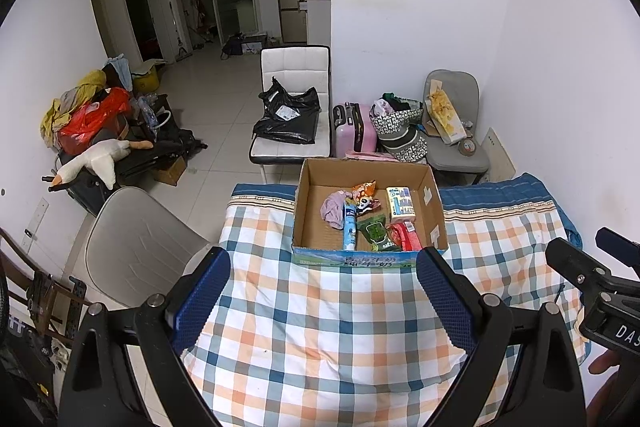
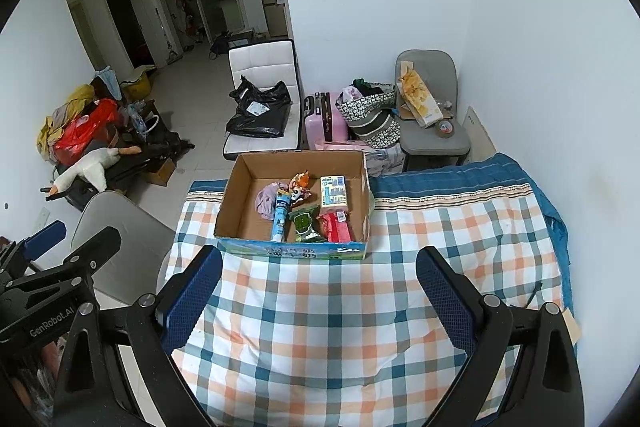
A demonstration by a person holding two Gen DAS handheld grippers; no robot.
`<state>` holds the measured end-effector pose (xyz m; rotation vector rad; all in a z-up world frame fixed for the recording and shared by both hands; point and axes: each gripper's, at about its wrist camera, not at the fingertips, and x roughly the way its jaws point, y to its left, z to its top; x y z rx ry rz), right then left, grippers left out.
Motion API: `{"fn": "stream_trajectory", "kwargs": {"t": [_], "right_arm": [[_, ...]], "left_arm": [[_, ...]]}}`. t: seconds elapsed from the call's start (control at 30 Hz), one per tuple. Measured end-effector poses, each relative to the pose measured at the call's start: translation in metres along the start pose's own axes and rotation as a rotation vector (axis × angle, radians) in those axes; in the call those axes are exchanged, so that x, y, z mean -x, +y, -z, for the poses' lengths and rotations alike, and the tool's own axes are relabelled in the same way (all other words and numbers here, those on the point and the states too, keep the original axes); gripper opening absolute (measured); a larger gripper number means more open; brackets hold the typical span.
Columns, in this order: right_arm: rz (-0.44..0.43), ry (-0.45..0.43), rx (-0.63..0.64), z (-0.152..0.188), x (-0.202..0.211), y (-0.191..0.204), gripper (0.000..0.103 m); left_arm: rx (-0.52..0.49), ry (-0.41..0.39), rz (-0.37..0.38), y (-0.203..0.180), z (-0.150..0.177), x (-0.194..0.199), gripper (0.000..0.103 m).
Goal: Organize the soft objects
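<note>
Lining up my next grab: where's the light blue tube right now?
In both views, the light blue tube lies inside the cardboard box, between the lilac cloth and green packet.

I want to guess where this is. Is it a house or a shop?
Most likely a lived-in home. A checked blue, orange and white quilt lies in front, a pink hard suitcase stands on the tiled floor, and a white plush goose lies on piled belongings.

1. "GenRobot.AI" in white letters on the black body of the left tool (image 2: 52, 321), seen from the right wrist.
2. "DAS", cut off by the picture's edge, on the right tool (image 1: 624, 331), seen from the left wrist.
3. The box (image 2: 296, 251) front bears blue Chinese characters, too blurred to read.
4. The yellow pack (image 2: 333, 191) inside the box carries small print, unreadable.
</note>
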<state>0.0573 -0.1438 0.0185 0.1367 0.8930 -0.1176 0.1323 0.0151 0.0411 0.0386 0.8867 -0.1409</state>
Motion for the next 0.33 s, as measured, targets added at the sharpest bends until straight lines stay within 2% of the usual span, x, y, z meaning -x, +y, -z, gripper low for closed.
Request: {"fn": "stream_trajectory", "kwargs": {"t": [0.33], "right_arm": [[-0.005, 0.001, -0.001, -0.0001, 0.0000, 0.0001, 0.099]], "left_arm": [[0.001, -0.004, -0.003, -0.0031, -0.0002, 0.0024, 0.095]]}}
